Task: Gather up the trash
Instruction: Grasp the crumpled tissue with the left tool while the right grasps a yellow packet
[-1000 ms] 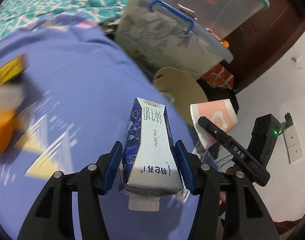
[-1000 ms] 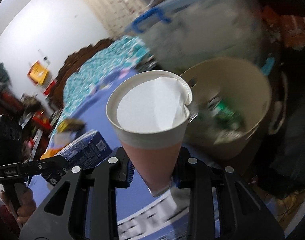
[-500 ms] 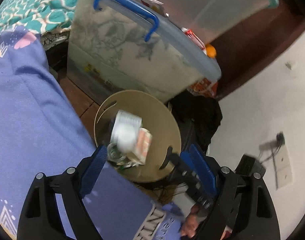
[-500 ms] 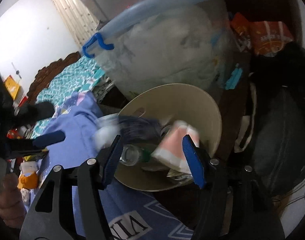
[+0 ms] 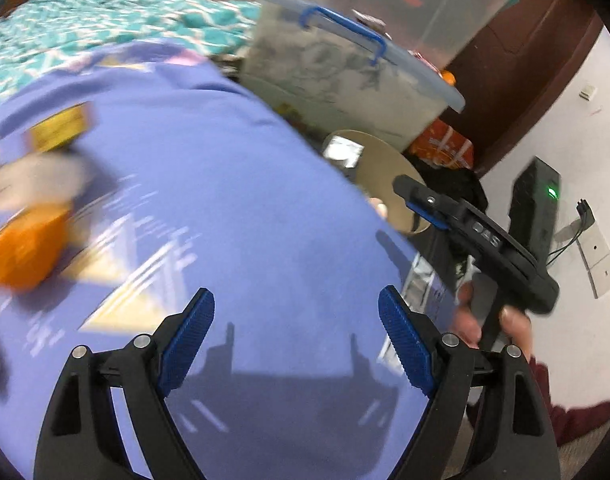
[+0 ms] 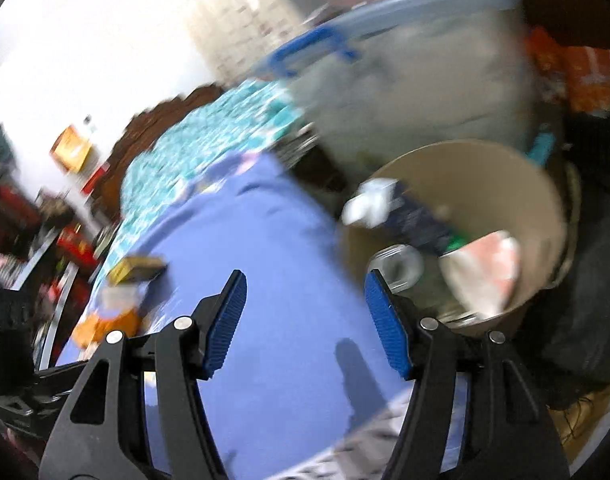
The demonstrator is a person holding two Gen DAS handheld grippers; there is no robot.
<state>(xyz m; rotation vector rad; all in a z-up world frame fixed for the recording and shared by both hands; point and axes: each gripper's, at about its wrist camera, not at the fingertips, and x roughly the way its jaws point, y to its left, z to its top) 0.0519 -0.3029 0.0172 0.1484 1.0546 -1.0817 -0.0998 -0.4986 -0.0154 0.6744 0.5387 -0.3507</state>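
Now both jaws have just been opening: left gripper (image 5: 292, 332) and right gripper (image 6: 305, 320) are spread, nothing between. Dropped blue milk carton (image 6: 419, 220) and pink paper cup (image 6: 485, 276) are seen inside the round beige bin (image 6: 545, 200) beside the purple-covered bed (image 5: 225, 160). Remaining orange wrapper (image 5: 25, 252) and yellow box (image 5: 61, 130) are blurred; a mis-grasp is judged likely if approached hastily, and the clear lidded storage tub (image 5: 345, 80) crowds the bin.
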